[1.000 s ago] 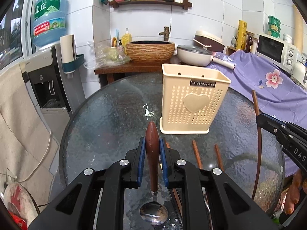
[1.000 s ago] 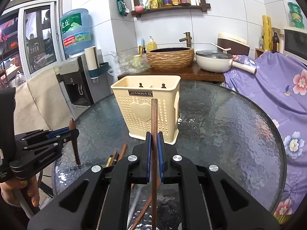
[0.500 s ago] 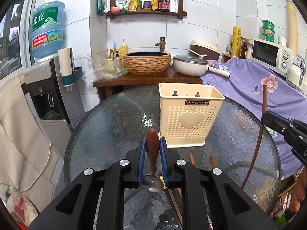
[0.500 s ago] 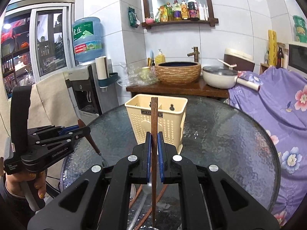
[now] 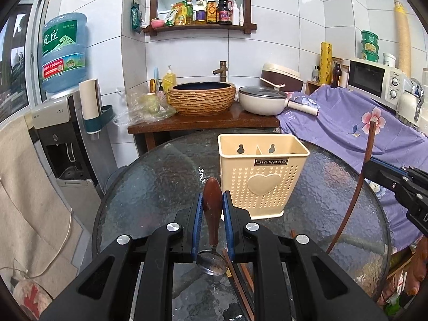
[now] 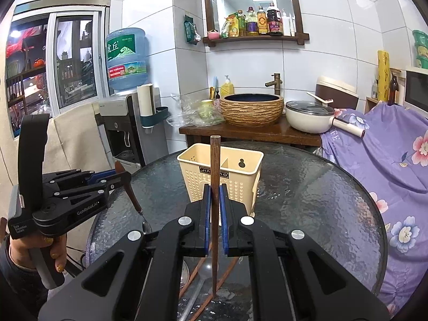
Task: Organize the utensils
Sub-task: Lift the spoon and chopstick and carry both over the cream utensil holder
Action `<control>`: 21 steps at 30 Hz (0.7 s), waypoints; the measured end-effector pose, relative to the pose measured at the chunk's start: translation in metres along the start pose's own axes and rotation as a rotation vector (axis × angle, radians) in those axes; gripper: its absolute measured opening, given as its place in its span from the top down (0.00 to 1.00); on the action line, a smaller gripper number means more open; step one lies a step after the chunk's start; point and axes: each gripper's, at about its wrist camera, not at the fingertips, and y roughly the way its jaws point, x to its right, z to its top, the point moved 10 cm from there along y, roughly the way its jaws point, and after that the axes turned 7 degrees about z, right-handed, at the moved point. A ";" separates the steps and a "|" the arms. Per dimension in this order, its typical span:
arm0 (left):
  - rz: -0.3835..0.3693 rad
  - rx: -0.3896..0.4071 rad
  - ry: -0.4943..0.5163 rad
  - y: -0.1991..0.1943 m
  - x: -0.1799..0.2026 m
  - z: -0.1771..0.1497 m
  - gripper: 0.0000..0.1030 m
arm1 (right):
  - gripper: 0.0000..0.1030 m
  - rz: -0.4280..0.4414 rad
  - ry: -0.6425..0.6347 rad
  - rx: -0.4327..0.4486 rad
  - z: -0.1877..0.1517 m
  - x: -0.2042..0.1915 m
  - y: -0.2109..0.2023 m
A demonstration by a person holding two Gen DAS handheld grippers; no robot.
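holder (image 5: 260, 179) mouth stands clear (divider splits it), glass around bare.

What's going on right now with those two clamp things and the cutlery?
Left gripper jaws shut on spoon. Right gripper jaws shut on chopstick. Both held above table; holder empty, path clear.

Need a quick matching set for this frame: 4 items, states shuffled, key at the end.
Items
1. spoon
2. chopstick
3. utensil holder
4. pan

States
A. standing on the glass table, nothing seen inside
B. clamped in the right gripper, blunt end up
C. on the wooden counter, lid on
D. clamped in the left gripper by its wooden handle, bowl hanging down

Pairs: 1-D, 2-B, 3-A, 4-C
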 end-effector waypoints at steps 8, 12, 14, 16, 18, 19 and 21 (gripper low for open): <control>-0.034 0.049 0.015 -0.013 0.002 0.039 0.86 | 0.93 0.026 -0.015 0.044 0.032 -0.002 -0.008; -0.049 0.100 0.004 -0.024 0.002 0.073 0.86 | 0.93 0.046 -0.026 0.087 0.066 -0.005 -0.015; -0.055 0.126 -0.003 -0.029 0.001 0.091 0.86 | 0.93 0.042 -0.039 0.107 0.081 -0.006 -0.017; -0.067 0.150 -0.017 -0.032 0.002 0.112 0.86 | 0.93 0.035 -0.048 0.130 0.100 -0.006 -0.018; -0.082 0.162 -0.030 -0.031 0.003 0.129 0.86 | 0.93 0.043 -0.039 0.144 0.117 -0.004 -0.017; -0.084 0.168 -0.033 -0.030 0.005 0.138 0.86 | 0.93 0.046 -0.033 0.155 0.128 -0.003 -0.017; -0.079 0.192 -0.036 -0.029 0.008 0.152 0.86 | 0.93 0.035 -0.042 0.178 0.145 -0.003 -0.017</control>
